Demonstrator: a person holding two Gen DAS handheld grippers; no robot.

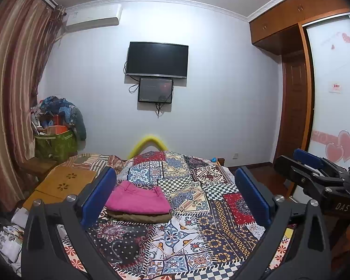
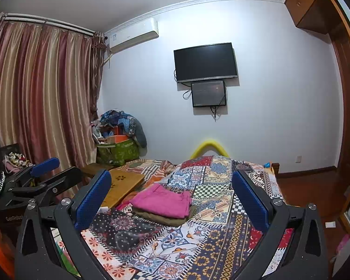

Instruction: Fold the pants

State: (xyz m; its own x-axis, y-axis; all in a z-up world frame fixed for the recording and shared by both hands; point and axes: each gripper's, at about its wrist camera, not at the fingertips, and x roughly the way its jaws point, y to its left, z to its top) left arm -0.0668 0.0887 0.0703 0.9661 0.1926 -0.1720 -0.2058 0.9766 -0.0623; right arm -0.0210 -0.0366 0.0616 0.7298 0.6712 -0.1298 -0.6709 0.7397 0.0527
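- Fingers on the left gripper (image 1: 175, 196) are spread wide, blue pads far apart, nothing between them, just hanging in the air over the bed (image 1: 224, 233).
- Same deal with the right gripper (image 2: 172, 200): fingers released and wide, holding nothing, raised above the patchwork bedspread.
- Each gripper shows up in the other's camera too. The right one pokes in at the right edge of the left wrist view (image 1: 315, 170), and the left one sits at the left edge of the right wrist view (image 2: 46, 175). Both look parted from there as well.
- Pink pants (image 1: 138, 198) are already folded into a neat rectangle and sit on top of another folded piece, an olive-brown garment (image 1: 140, 217), so it's a little stack of two.
- That stack is on the bed, toward its left side, ahead of both grippers and not touching either of them. In the left wrist view it sits just beside the left blue pad, in the right wrist view more in the middle between the pads.
- Left of the bed there's a wooden desk (image 1: 65, 184) with flower-shaped cutouts, close to the stack but apart from it.
- Back wall has a black TV (image 1: 157, 60) with a smaller screen (image 1: 155, 90) right under it.
- Striped curtains (image 2: 39, 93) on the left, and a green bag (image 2: 117, 151) piled with stuff in the corner.
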